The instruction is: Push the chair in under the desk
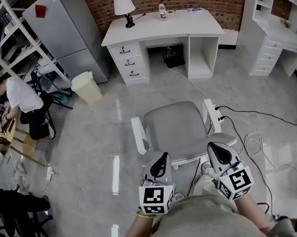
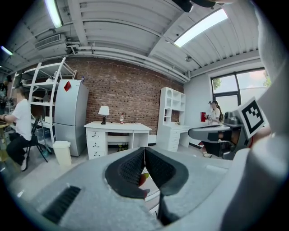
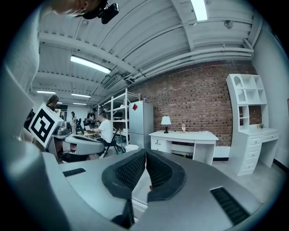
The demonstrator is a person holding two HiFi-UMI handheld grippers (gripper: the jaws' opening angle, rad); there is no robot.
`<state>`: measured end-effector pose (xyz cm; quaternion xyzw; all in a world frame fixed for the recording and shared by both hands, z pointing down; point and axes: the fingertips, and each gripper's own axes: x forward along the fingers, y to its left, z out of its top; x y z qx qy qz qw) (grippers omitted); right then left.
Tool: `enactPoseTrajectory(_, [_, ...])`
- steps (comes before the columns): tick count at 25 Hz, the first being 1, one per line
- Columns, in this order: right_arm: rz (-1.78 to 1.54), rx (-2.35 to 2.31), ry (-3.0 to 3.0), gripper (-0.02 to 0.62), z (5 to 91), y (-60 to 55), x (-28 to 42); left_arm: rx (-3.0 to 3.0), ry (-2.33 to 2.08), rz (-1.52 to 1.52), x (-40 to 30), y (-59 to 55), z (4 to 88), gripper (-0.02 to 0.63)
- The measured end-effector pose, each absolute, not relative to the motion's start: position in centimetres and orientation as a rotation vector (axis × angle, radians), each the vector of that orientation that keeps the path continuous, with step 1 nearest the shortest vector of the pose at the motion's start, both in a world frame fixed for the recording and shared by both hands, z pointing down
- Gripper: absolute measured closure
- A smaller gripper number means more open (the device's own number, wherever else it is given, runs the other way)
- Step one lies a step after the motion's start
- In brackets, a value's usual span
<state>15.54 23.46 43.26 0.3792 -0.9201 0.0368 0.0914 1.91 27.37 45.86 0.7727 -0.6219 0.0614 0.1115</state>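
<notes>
Grey padded chair with white armrests, set on glossy grey floor, well apart from white wooden desk, left gripper and right gripper held at its near edge, jaws of both pressed together, nothing clasped.

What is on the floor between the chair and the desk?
In the head view, mostly bare floor lies between the chair and the desk; only a thin cable runs across it, from under the desk toward the chair.

Grey chair, well apart from white tabletop carrying lamp, bottle; left claw, right claw at chair's near edge.
</notes>
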Motion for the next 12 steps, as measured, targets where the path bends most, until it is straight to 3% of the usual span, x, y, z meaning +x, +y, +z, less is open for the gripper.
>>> enactPoseTrajectory(12, [0.087, 0.981, -2.746, 0.586, 44.4, 20.4, 15.7, 2.24, -1.828, 0.207, 1.6, 25.3, 46.9, 0.595])
